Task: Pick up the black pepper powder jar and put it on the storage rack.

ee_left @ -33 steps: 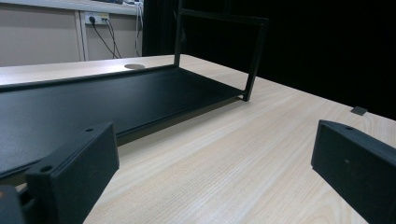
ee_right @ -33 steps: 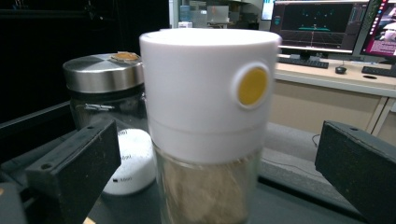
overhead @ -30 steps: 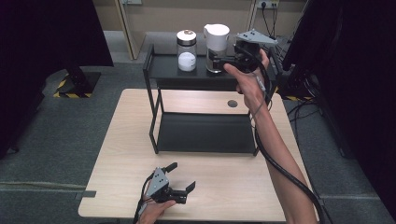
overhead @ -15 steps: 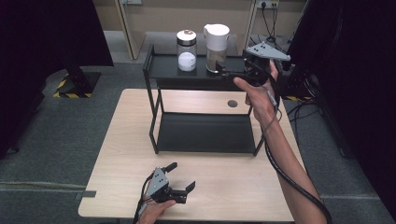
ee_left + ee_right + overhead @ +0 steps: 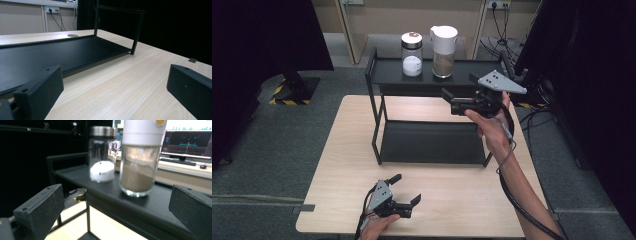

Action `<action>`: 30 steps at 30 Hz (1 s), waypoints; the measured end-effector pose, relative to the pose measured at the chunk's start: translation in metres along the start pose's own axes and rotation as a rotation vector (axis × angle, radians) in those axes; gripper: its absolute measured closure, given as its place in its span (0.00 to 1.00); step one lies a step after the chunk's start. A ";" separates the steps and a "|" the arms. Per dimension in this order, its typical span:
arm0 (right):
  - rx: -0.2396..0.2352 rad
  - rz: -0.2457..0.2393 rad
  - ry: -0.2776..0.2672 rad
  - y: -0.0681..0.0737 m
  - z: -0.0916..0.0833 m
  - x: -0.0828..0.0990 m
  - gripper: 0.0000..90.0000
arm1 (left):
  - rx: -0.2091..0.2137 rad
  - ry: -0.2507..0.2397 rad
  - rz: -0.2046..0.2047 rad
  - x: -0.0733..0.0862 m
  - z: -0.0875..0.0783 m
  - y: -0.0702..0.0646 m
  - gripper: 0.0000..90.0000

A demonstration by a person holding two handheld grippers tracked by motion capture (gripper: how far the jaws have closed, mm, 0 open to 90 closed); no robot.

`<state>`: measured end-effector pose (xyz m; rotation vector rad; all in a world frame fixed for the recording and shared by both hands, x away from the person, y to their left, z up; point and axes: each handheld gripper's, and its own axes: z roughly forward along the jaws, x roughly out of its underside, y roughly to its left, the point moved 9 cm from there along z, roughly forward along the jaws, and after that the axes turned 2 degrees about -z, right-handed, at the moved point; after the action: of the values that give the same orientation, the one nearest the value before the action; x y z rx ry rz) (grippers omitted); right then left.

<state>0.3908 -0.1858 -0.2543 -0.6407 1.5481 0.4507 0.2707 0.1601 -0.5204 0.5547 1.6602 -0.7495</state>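
Note:
A black two-tier rack stands on the wooden table. Its top shelf carries a metal-lidded glass jar of white powder and, beside it, a white-lidded glass jar of brown powder. My right gripper hovers open at the shelf's front edge, a short way in front of the brown jar, holding nothing. Low over the table's near edge, my left gripper is open and holds nothing, pointing at the rack's lower shelf.
The rack's lower shelf is bare. A round cable hole sits in the table behind the rack. Cables and a wall socket lie beyond the table's far edge. Dark screens stand to the right.
My right gripper has drawn back from the brown jar, moving nearer to the person and lower. The left gripper and both jars have stayed put.

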 end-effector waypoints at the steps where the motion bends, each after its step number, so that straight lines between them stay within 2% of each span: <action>1: 0.005 -0.015 0.002 0.003 -0.002 0.004 0.00 | 0.000 0.000 0.000 0.000 0.000 0.000 0.00; 13: -0.050 0.011 -0.006 0.019 -0.017 0.042 0.00 | 0.000 0.000 0.006 0.000 0.000 -0.001 0.00; 24: -0.061 0.013 0.006 0.030 -0.031 0.082 0.00 | -0.002 -0.002 0.005 0.000 0.000 0.000 0.00; 30: -0.068 0.043 0.005 0.038 -0.040 0.108 0.00 | -0.003 -0.001 0.006 0.000 0.000 -0.001 0.00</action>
<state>0.3351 -0.1957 -0.3618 -0.6622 1.5586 0.5358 0.2704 0.1596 -0.5206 0.5568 1.6577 -0.7429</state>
